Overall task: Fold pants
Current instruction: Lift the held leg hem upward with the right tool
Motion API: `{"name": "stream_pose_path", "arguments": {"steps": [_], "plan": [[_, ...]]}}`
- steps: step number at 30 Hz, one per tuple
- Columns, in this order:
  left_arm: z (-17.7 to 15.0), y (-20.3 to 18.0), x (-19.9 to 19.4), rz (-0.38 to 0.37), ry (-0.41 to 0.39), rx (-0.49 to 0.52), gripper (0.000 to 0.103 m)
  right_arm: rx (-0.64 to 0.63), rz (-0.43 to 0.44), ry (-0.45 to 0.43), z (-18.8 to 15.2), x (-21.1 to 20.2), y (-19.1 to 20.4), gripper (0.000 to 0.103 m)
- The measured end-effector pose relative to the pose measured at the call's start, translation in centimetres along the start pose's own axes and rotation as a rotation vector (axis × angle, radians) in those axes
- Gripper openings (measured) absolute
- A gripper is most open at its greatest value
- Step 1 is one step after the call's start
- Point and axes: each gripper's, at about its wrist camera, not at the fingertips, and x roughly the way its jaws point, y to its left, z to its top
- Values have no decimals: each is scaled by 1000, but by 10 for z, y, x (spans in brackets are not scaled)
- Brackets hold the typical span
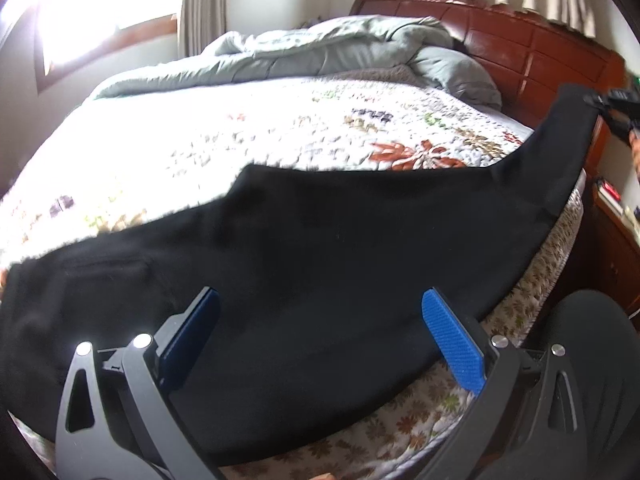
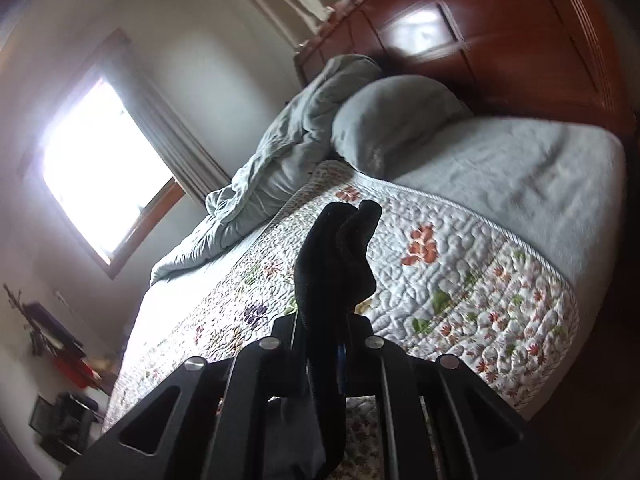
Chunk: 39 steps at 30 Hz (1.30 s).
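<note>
Black pants [image 1: 320, 248] lie across the near edge of the bed, waist end at the left, leg end rising to the upper right. My left gripper [image 1: 320, 312] hovers just above the pants' middle, its blue pads [image 1: 452, 344] wide apart and nothing pinched between them. At the far right of the left wrist view my right gripper [image 1: 600, 104] holds the leg end up in the air. In the right wrist view that gripper [image 2: 338, 320] is shut on a bunched fold of the black pants [image 2: 340, 248], which sticks up past the fingertips.
The bed carries a white floral quilt [image 1: 248, 132], a rumpled grey duvet [image 1: 320, 44] and a grey pillow [image 2: 396, 116] against a red-brown headboard [image 1: 520, 40]. A nightstand [image 1: 616, 232] stands at the right. A bright window [image 2: 100, 160] is on the far wall.
</note>
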Motion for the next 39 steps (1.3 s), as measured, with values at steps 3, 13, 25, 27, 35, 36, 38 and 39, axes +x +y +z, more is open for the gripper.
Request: {"name": "stream_pose_path", "arguments": {"steps": [3,13,25,27,35,36,38,39], "plan": [[-6,3,-7,18,-17,37,100,-59,3,-20,-2,-7,30,10],[-8,24,-11,-58,-51,-80,100,-258,-30,-46,-22,-18,120,10],[-11,49,-16,-82,-65,-155,100,-360,-43,-40,-40,-12,169,10],[-11,50,-16,-84,-63,-158,100,-371,-38,-41,-42,-12,173,10],[-12,51,-10,-88,-45,-164,100,-455,-48,-68,-50,-16,189,10],[-13,52,-10,-88,-43,-166,100,-460,-44,-67,-51,-16,190,10],[-13,52,-8,-82,-40,-165,100,-474,-35,-62,-53,-15,192,10],[-13,52,-8,-79,-39,-165,100,-480,-33,-62,-54,-15,193,10]]}}
